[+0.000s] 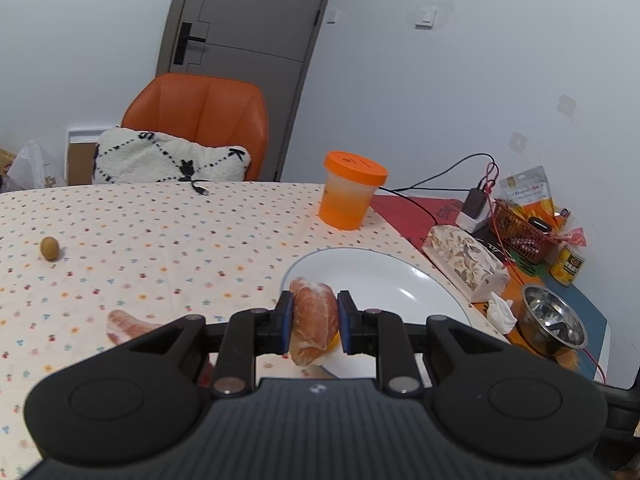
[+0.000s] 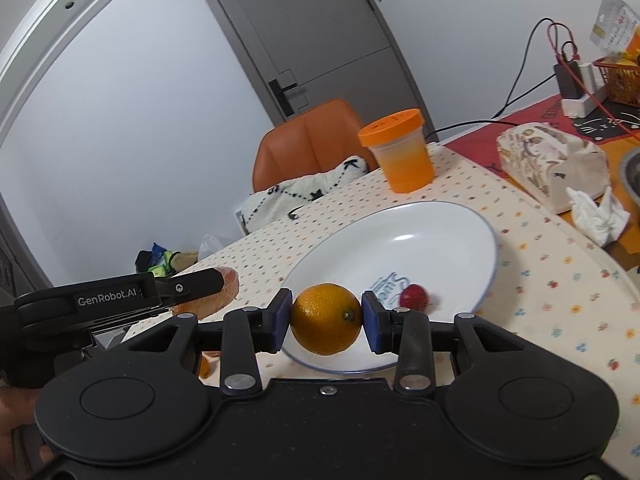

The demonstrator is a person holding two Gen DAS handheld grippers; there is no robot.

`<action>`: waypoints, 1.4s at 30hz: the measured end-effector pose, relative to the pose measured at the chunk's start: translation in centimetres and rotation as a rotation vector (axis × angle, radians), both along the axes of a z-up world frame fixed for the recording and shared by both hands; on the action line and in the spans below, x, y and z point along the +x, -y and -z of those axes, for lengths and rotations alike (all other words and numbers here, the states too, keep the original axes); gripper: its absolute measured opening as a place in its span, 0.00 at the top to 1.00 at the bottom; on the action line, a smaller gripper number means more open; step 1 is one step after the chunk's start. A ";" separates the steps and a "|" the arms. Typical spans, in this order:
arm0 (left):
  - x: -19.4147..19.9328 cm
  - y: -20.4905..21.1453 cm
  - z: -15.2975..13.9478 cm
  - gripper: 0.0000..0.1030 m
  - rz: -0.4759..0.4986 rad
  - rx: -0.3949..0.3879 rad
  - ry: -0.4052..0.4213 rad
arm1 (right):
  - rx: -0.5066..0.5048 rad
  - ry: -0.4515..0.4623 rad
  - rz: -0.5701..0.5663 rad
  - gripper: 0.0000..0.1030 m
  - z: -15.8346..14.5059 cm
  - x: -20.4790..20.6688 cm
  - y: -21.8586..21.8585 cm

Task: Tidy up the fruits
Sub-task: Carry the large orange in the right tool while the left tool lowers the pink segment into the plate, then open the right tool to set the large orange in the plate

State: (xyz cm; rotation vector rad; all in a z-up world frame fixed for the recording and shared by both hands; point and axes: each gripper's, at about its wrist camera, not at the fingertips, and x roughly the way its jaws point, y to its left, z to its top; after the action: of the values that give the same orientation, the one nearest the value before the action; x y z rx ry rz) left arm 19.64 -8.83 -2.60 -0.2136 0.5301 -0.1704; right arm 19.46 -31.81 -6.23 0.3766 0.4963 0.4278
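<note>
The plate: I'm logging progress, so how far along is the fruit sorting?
Done: one strawberry lies on the plate. In hand: the right tool grips an orange at the plate's near rim; the left tool holds a peeled citrus piece. Left: another piece and a small brown fruit on the tablecloth.

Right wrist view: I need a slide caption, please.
Right gripper holds an orange over the white plate's near rim, a strawberry already on it.

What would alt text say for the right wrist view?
The right tool grips an orange over the near rim of a white plate holding a strawberry. The left tool holds a peeled fruit piece beside it, on a dotted tablecloth.
</note>
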 end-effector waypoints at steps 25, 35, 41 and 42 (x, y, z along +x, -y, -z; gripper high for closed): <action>3.5 4.1 3.3 0.75 0.066 -0.035 -0.102 | -0.003 -0.043 0.056 0.65 1.9 1.8 2.6; 2.3 1.9 2.5 0.35 -0.026 -0.023 -0.072 | -0.003 -0.055 0.053 0.64 2.2 2.2 2.0; 1.6 0.7 2.3 0.23 -0.070 -0.017 -0.063 | -0.002 -0.030 0.045 0.60 1.7 1.5 1.7; 1.4 0.5 2.3 0.20 -0.075 -0.020 -0.059 | -0.002 -0.025 0.044 0.60 1.6 1.4 1.6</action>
State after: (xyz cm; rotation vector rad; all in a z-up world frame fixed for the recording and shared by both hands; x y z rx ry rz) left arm 21.05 -9.33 -4.85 -0.2578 0.5786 -0.0964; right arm 20.84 -33.44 -7.85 0.3909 0.5121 0.3808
